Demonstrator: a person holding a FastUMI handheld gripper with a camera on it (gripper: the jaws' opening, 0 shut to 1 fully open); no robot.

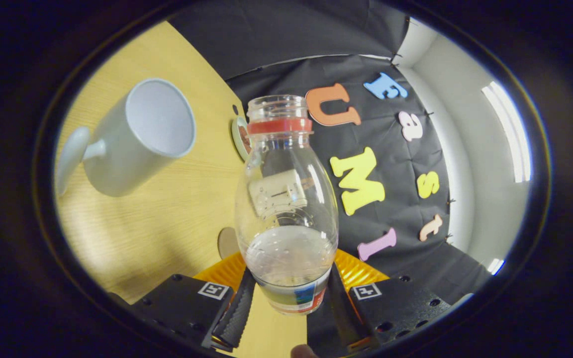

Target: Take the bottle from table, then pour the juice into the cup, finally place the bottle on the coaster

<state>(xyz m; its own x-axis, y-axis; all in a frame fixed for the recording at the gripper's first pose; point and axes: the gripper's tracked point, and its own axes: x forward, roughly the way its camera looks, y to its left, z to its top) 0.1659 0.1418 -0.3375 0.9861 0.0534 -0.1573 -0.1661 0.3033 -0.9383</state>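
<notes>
While the whole scene leans hard to one side in my gripper view, I have the claw (286, 298) closed down on one clear plastic bottle (286, 209), both fingers (239, 311) pressing on its lower body at the label band. It carries a red neck ring, its mouth is open with no cap on, and a small amount of pale liquid sits in the lower part nearest the fingers.

Beyond the fingers and off to the left stands one white mug (135, 136) on the wooden table (167, 219), its handle pointing away from the bottle and its open mouth turned toward my camera; I can't make out anything inside it. Bare wood separates the mug from the bottle, so they are well apart with open room between them.

Just past the bottle's shoulder, at the table's far edge where the wood meets the black cloth wall (396, 209), I count one small round coaster (240, 137), partly hidden behind the bottle. That far edge runs close behind the bottle, and to the right of the bottle the cloth backs everything, with a pale wall (470, 164) beyond it.

One round mark (227, 242) shows on the wood beside the bottle's base; what it is I cannot tell.
</notes>
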